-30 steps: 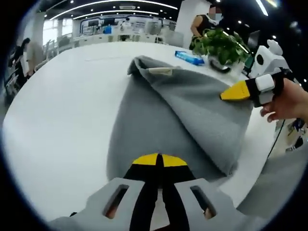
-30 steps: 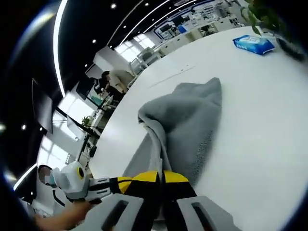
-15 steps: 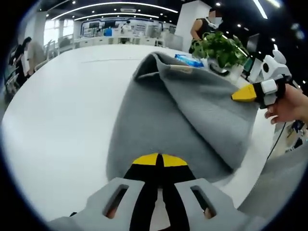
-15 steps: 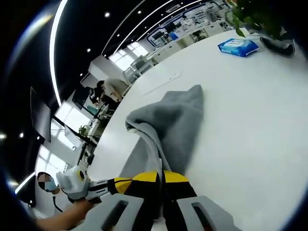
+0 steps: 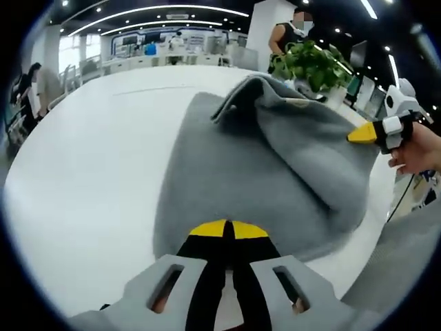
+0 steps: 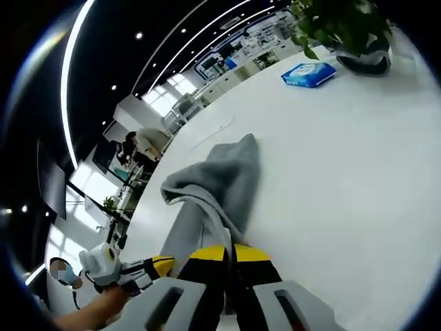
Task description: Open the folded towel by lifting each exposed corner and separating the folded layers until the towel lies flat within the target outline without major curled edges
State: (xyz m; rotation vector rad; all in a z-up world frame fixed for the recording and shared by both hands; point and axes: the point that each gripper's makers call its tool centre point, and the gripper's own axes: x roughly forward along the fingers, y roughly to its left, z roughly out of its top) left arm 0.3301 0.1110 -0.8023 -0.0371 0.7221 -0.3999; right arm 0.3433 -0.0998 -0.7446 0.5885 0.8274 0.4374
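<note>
The grey towel, soft and fuzzy with a matte nap, lies partly on the smooth white worktop and partly lifted into a rounded, tent-like fold. The left gripper has its yellow-tipped jaws pressed together on the towel's near edge, pinching it low to the worktop. In the right gripper view the right gripper likewise has its jaws closed on a towel edge, from which the cloth rises in a narrow ridge with a curled upper layer. Around the towel the worktop is bare and wide on the left and far sides. Well apart toward the far edge stand a leafy green plant and a blue packet.
</note>
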